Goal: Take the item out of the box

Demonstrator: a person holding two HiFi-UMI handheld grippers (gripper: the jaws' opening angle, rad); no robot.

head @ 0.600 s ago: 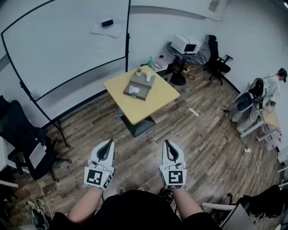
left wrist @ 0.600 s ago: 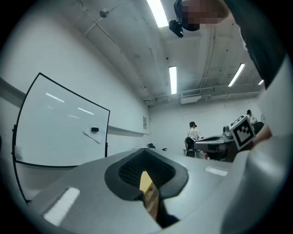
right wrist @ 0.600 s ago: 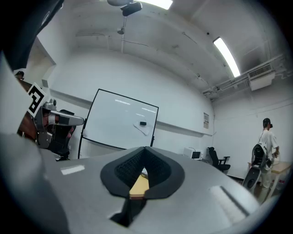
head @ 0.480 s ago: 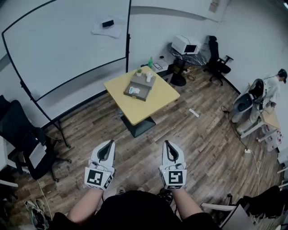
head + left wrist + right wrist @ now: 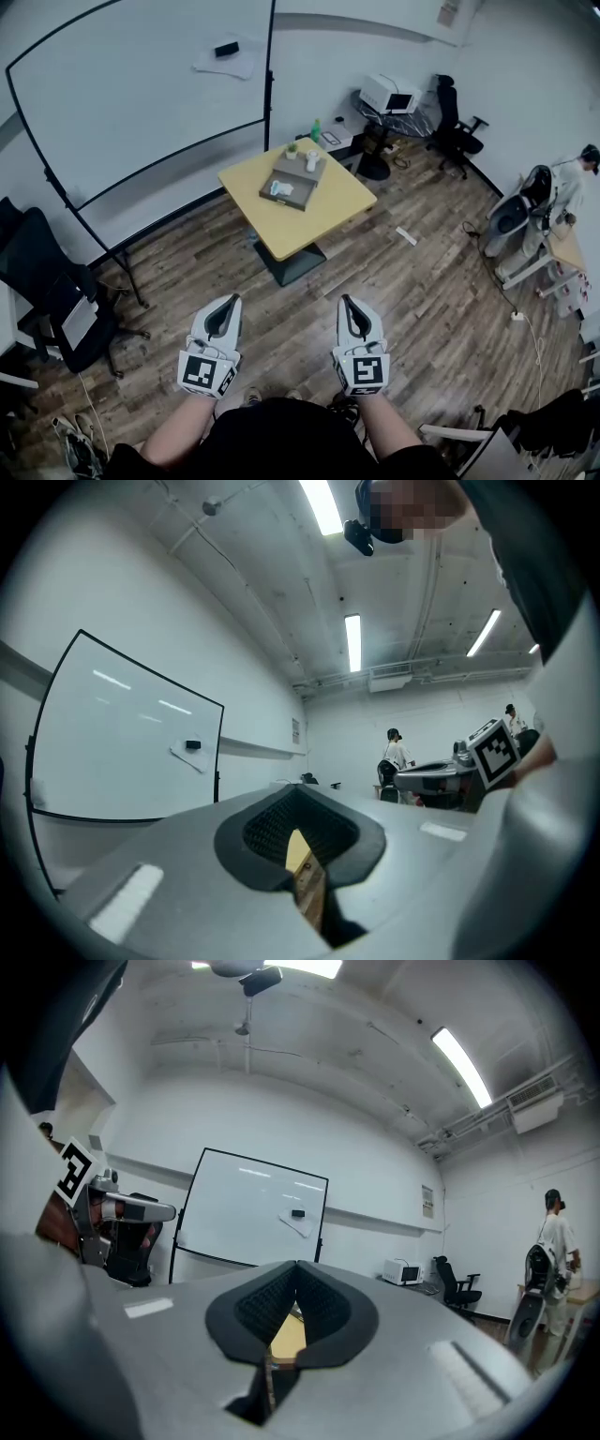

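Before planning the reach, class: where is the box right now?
In the head view, the grey box lies on the yellow table at upper centre, just right of the whiteboard.

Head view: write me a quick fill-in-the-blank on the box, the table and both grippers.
The flat grey box sits on the ___ square table.
The white left gripper and the white right gripper both have their jaws ___.
Between the grippers and the table lies ___ plank floor.
Missing: yellow; shut; wooden.
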